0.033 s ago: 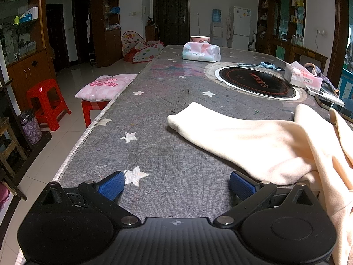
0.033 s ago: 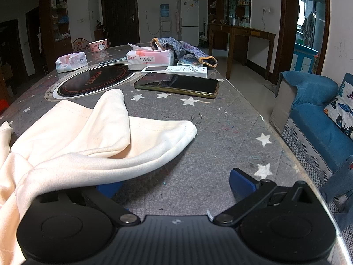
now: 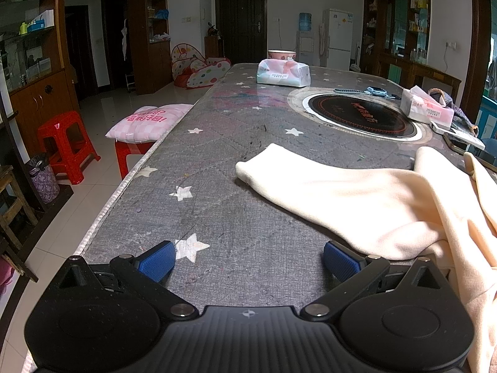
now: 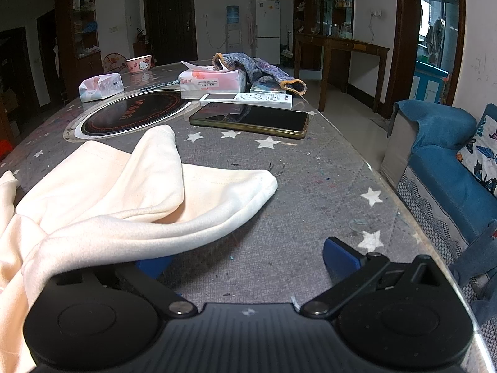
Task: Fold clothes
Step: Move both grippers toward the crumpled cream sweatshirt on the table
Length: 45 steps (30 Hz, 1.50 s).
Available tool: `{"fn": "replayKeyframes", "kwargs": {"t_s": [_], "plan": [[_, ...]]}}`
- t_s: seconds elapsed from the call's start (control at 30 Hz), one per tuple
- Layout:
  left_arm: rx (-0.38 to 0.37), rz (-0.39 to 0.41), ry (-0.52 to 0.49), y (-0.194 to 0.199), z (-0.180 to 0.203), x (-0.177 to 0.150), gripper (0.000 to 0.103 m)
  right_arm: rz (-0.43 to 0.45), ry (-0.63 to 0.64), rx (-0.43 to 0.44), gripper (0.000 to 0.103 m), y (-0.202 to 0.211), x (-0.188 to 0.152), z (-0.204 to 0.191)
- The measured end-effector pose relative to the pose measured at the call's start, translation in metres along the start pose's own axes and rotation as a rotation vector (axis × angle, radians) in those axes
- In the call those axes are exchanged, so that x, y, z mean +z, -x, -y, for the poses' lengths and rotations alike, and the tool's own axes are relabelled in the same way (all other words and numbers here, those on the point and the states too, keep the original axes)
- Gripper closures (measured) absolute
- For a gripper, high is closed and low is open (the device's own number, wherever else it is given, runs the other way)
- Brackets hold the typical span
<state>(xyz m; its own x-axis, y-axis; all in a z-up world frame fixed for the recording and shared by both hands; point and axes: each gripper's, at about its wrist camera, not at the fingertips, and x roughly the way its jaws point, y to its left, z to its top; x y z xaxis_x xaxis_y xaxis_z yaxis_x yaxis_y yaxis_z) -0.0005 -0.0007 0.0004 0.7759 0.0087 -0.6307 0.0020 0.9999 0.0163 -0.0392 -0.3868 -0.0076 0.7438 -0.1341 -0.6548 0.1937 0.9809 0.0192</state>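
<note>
Cream garment lies unfolded on the star-patterned table, sleeves spread. Left gripper and right gripper both stand wide apart, empty (cloth drapes over the right's inner finger). Opening step, apparently; next: grasp a sleeve.

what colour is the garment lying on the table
Pale cream, almost peach. The garment shows best in the right wrist view, spread on the grey star-patterned table.

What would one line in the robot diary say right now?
step: fold not started | left gripper: open, empty | right gripper: open, empty | cream garment: rumpled on table
</note>
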Motion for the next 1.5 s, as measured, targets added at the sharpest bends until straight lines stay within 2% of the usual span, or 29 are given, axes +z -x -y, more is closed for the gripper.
{"fn": "replayKeyframes", "kwargs": {"t_s": [0.2, 0.3, 0.57, 1.03, 1.13, 1.23, 1.5], "plan": [[0.006, -0.007, 0.002, 0.002, 0.002, 0.0, 0.0, -0.034, 0.003, -0.026, 0.0, 0.009, -0.001, 0.003], [0.009, -0.01, 0.002, 0.003, 0.003, 0.0, 0.0, -0.024, 0.003, -0.029, 0.0, 0.023, -0.007, 0.012], [0.009, -0.014, 0.013, 0.029, 0.008, -0.006, 0.0, -0.04, 0.026, -0.013, 0.0, 0.056, -0.011, 0.01], [0.004, -0.056, 0.053, 0.081, 0.02, -0.016, 0.0, 0.006, 0.043, 0.055, 0.0, 0.095, -0.032, -0.013], [0.012, -0.042, 0.041, 0.093, 0.026, -0.018, 0.0, 0.016, 0.021, 0.079, 0.0, 0.102, -0.037, -0.017], [0.017, -0.041, 0.034, 0.099, 0.031, -0.019, 0.0, 0.005, 0.007, 0.119, 0.0, 0.107, -0.039, -0.019], [0.008, -0.053, 0.038, 0.112, 0.042, -0.027, 0.0, 0.01, 0.028, 0.136, 0.0, 0.119, -0.047, -0.031]]}}
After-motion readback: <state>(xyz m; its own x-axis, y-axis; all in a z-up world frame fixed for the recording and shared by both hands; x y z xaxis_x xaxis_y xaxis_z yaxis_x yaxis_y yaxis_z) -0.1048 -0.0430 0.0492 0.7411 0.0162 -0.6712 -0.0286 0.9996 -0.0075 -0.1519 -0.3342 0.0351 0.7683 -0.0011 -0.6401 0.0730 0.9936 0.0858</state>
